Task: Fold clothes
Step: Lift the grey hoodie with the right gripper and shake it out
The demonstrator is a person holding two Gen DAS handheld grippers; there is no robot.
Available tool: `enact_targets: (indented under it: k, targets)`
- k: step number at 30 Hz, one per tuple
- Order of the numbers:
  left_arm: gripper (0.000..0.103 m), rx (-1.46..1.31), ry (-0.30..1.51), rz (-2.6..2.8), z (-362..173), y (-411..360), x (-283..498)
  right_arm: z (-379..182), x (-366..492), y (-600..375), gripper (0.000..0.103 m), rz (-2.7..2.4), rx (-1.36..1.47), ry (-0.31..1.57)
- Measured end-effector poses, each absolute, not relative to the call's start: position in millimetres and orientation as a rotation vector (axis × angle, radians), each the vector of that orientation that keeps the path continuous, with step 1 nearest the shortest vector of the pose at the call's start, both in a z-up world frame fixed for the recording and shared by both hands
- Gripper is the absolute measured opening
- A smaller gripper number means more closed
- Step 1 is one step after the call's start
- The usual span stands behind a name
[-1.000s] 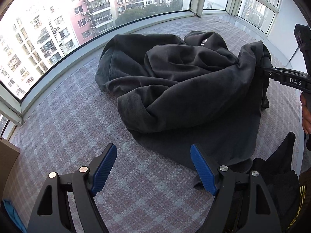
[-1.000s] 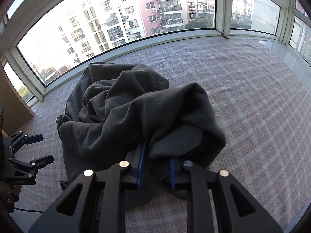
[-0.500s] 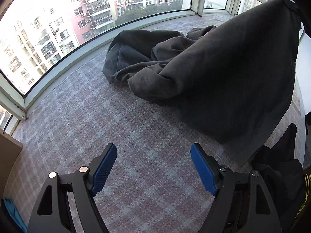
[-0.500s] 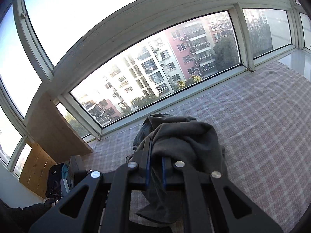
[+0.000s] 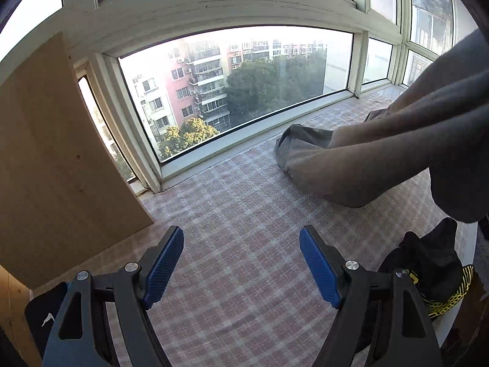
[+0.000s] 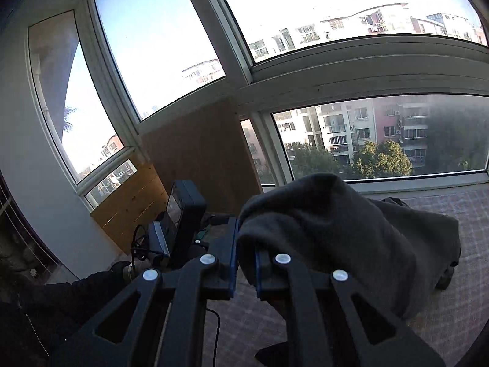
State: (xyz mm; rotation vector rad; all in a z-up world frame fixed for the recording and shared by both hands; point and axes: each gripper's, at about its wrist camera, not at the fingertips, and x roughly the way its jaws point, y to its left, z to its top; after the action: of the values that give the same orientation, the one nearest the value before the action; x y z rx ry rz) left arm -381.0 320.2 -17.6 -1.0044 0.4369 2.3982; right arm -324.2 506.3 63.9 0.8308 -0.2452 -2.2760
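One pinch carries the dark grey garment: the right gripper, lower centre, is clenched on a bunched fold that could slip free. The left gripper gapes empty; cloth trails onto the checked mat at right

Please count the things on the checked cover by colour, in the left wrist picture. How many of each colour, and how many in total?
Grey: 1, the grey garment, partly lifted.
Black with yellow: 1, the black bundle at the near right edge.
Total: 2
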Motion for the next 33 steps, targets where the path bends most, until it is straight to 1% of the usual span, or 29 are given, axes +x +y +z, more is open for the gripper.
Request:
enact_targets:
  k: [2, 4, 6, 8, 10, 11, 12, 13, 14, 15, 17, 18, 20, 23, 24, 27, 33]
  targets:
    - [0.077, -0.997, 0.467, 2.423, -8.8, 294.0, -375.7, 19.7, -310.3, 461.4, 0.008, -2.136, 0.969, -0.284]
    - [0.077, -1.010, 0.491, 2.406, -8.2, 282.9, -368.3, -27.9, -296.7, 417.6, 0.009, -2.056, 1.153, -0.238]
    - [0.077, -1.022, 0.524, 2.372, -9.8, 279.5, -357.2, -64.6, -284.3, 393.8, 0.009, -2.057, 1.309, -0.146]
    - [0.077, -1.018, 0.581, 2.321, -15.4, 288.8, -341.8, -78.1, -273.6, 398.1, 0.009, -2.108, 1.380, -0.086]
    - [0.077, -1.017, 0.634, 2.255, -29.1, 310.6, -330.0, -68.9, -266.7, 429.3, 0.011, -2.164, 1.363, -0.083]
    - [0.077, -1.018, 0.657, 2.213, -35.7, 322.0, -323.7, -61.6, -269.1, 445.7, 0.021, -2.200, 1.360, -0.104]
    - [0.077, -1.014, 0.684, 2.174, -42.8, 333.7, -315.9, -55.1, -274.4, 467.3, 0.036, -2.259, 1.357, -0.132]
    - [0.077, -1.014, 0.715, 2.140, -50.8, 344.6, -307.6, -49.1, -282.5, 488.0, 0.044, -2.334, 1.359, -0.146]
    - [0.077, -1.023, 0.740, 2.106, -60.1, 354.4, -300.9, -46.4, -291.8, 508.8, 0.057, -2.430, 1.369, -0.132]
    - [0.077, -1.041, 0.754, 2.068, -70.8, 363.6, -295.4, -47.2, -302.4, 530.2, 0.063, -2.540, 1.381, -0.087]
    - [0.077, -1.086, 0.777, 2.001, -93.0, 375.8, -282.9, -57.5, -329.2, 563.2, 0.064, -2.696, 1.410, 0.051]
    - [0.077, -1.102, 0.800, 1.977, -103.9, 379.4, -275.6, -67.4, -346.7, 578.3, 0.064, -2.732, 1.444, 0.090]
    - [0.077, -1.116, 0.853, 1.941, -122.6, 383.5, -259.0, -91.0, -382.1, 607.0, 0.064, -2.733, 1.545, 0.100]
    - [0.077, -1.109, 0.914, 1.913, -138.8, 381.8, -234.7, -119.0, -425.7, 642.9, 0.064, -2.659, 1.640, 0.001]
    - [0.077, -1.104, 0.939, 1.910, -143.2, 382.3, -228.7, -128.3, -438.6, 646.6, 0.064, -2.657, 1.663, 0.002]
    - [0.077, -1.085, 1.013, 1.901, -156.7, 384.0, -210.8, -151.1, -469.8, 647.7, 0.064, -2.617, 1.715, 0.033]
    - [0.077, -0.984, 1.118, 1.876, -173.0, 397.6, -194.4, -188.0, -513.5, 639.9, 0.064, -2.482, 1.804, -0.100]
